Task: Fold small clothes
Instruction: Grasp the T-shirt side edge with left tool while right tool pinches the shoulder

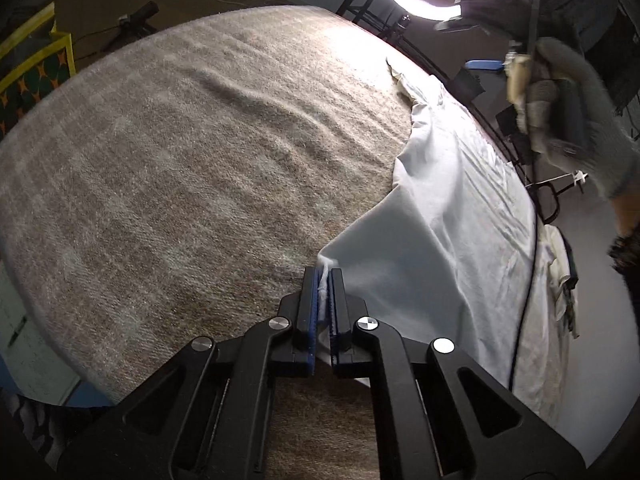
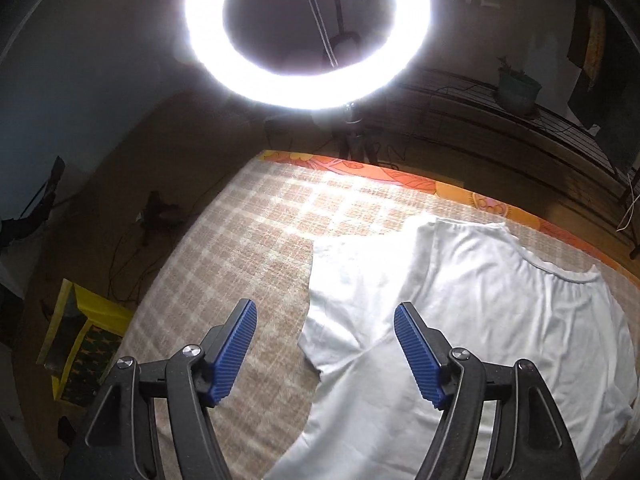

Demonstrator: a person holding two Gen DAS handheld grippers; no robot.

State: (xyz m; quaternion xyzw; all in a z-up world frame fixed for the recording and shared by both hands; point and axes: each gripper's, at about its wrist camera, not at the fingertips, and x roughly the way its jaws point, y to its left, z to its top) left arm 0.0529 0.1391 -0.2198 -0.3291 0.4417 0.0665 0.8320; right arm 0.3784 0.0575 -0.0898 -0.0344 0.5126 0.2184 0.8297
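A white T-shirt (image 1: 452,184) lies spread on the beige checked blanket (image 1: 192,152). My left gripper (image 1: 325,276) is shut on a corner of the shirt's edge, with a pinch of white cloth showing between its blue pads. In the right wrist view the same white T-shirt (image 2: 480,292) lies flat with its neckline toward the far right. My right gripper (image 2: 325,312) hangs above the shirt's left sleeve and stands open, nothing between its blue fingers. In the left wrist view the right gripper's body and a gloved hand (image 1: 568,92) show at the upper right.
A bright ring light (image 2: 308,36) on a stand rises behind the bed's far edge, with a camera above it. An orange patterned sheet (image 2: 400,180) borders the blanket. A yellow-edged bag (image 2: 86,344) sits on the floor at the left. Cables trail over the floor.
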